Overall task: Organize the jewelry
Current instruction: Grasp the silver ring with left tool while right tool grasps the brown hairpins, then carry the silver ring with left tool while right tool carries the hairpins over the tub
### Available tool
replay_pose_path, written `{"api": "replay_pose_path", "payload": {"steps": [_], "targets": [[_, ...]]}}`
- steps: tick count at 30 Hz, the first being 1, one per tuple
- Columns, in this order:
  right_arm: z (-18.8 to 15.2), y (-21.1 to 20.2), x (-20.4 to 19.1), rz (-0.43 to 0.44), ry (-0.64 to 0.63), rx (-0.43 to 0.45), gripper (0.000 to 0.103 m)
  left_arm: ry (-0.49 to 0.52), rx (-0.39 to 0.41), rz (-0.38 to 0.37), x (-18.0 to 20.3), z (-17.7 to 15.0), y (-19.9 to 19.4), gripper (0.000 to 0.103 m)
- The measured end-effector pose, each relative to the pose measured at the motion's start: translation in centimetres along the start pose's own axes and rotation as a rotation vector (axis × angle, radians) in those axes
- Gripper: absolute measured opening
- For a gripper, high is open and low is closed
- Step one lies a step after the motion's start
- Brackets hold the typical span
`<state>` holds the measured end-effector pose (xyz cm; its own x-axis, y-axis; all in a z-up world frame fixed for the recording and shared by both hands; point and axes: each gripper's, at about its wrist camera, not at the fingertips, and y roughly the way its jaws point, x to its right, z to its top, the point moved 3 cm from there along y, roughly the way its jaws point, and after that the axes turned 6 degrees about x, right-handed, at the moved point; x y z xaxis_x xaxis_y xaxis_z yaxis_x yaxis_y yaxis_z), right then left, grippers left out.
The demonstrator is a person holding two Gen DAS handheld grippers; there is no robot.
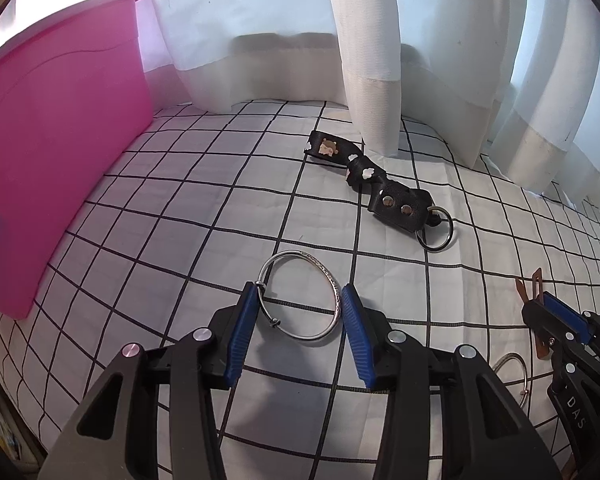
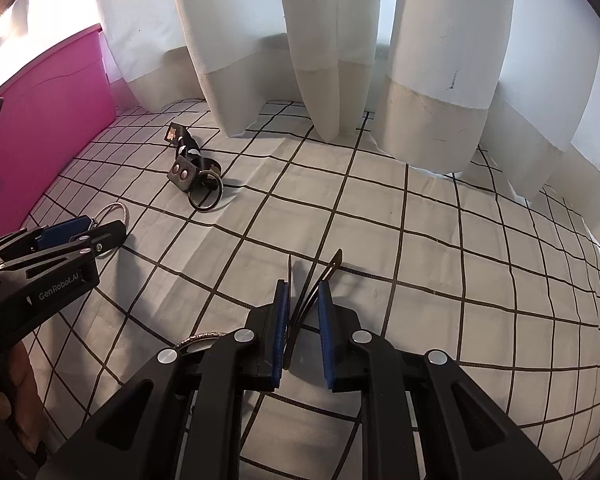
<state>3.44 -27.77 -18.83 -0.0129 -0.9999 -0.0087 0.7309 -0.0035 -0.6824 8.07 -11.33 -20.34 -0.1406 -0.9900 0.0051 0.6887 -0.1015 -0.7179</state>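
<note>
A silver bangle (image 1: 300,296) lies flat on the checked cloth. My left gripper (image 1: 298,300) is open with its blue fingers on either side of the bangle, just above the cloth. It also shows in the right wrist view (image 2: 80,228) over the bangle (image 2: 114,210). My right gripper (image 2: 302,292) has a thin dark hair clip (image 2: 314,284) standing between its narrowly parted jaws; whether they press it is unclear. The clip looks copper in the left wrist view (image 1: 534,292). A black printed strap with a metal ring (image 1: 380,192) lies further back.
A pink plastic bin (image 1: 56,140) stands at the left. White curtains (image 2: 340,48) hang along the back edge of the cloth. A second silver ring (image 1: 514,372) lies under my right gripper.
</note>
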Motion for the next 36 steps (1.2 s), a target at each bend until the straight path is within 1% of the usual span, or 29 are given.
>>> {"api": "replay_pose_path", "payload": {"steps": [12, 19, 24, 28, 32, 36], "targets": [[0.6, -1.4, 0.4, 0.032, 0.005, 0.026, 0.015, -0.028, 0.031, -0.018, 0.0, 0.5, -2.0, 0.042], [2.2, -3.8, 0.6, 0.063, -0.021, 0.047, 0.015, -0.044, 0.06, -0.012, 0.1, 2.0, -4.8, 0.042], [4.1, -5.9, 0.5, 0.101, -0.047, 0.07, 0.015, -0.062, 0.088, 0.004, 0.0, 3.7, -7.8, 0.042], [6.0, -7.5, 0.0, 0.14, -0.077, 0.093, 0.015, -0.101, 0.121, 0.023, -0.4, 5.3, -10.7, 0.042], [8.5, -9.7, -1.4, 0.197, -0.106, 0.139, 0.015, -0.132, 0.163, 0.044, -1.0, 7.0, -13.9, 0.042], [11.7, -11.9, -3.9, 0.257, -0.151, 0.198, 0.015, -0.162, 0.206, 0.056, -2.2, 9.0, -16.8, 0.042]]}}
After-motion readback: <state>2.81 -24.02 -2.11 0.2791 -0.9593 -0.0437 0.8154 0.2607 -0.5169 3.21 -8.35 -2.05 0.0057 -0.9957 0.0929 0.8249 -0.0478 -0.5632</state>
